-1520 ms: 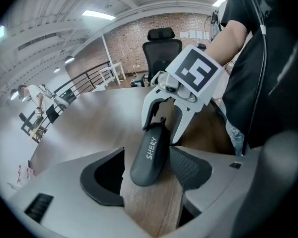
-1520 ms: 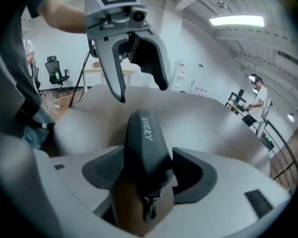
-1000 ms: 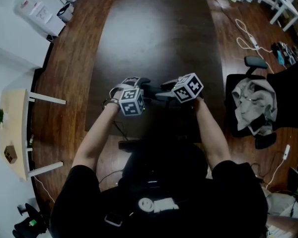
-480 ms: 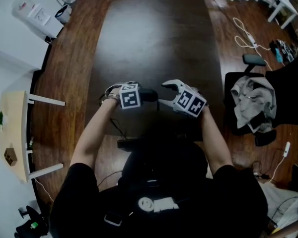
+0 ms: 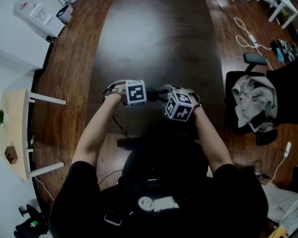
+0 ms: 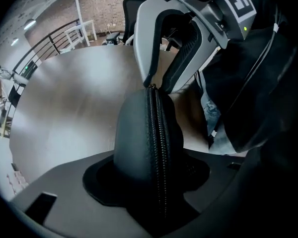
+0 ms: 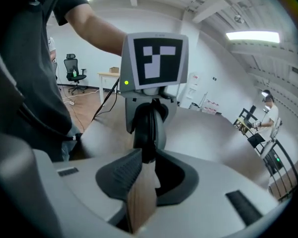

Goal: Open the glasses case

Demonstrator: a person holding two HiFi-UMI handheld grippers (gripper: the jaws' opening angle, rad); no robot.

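A black zippered glasses case (image 6: 144,133) stands on end between the jaws of my left gripper (image 6: 149,187), zipper seam facing the camera. Those jaws have just been closing and now grip its sides. In the head view the case (image 5: 152,94) is a dark shape between the two marker cubes, over the near part of the table. My right gripper (image 6: 154,86) comes in from above, and its fingertips meet on the case's far end at the zipper. Its jaws have just been closing. In the right gripper view, the case's tip (image 7: 149,125) sits at the fingertips of the right gripper (image 7: 146,157).
The long dark table (image 5: 154,33) stretches away in front of both hands. An office chair draped with grey cloth (image 5: 251,103) stands to the right, cables (image 5: 246,33) lie on the floor beyond it, and a small pale side table (image 5: 15,128) stands at the left.
The right gripper has rolled over and moved left until it meets the left gripper. The left gripper has tipped downward. Both sets of jaws have narrowed around the case.
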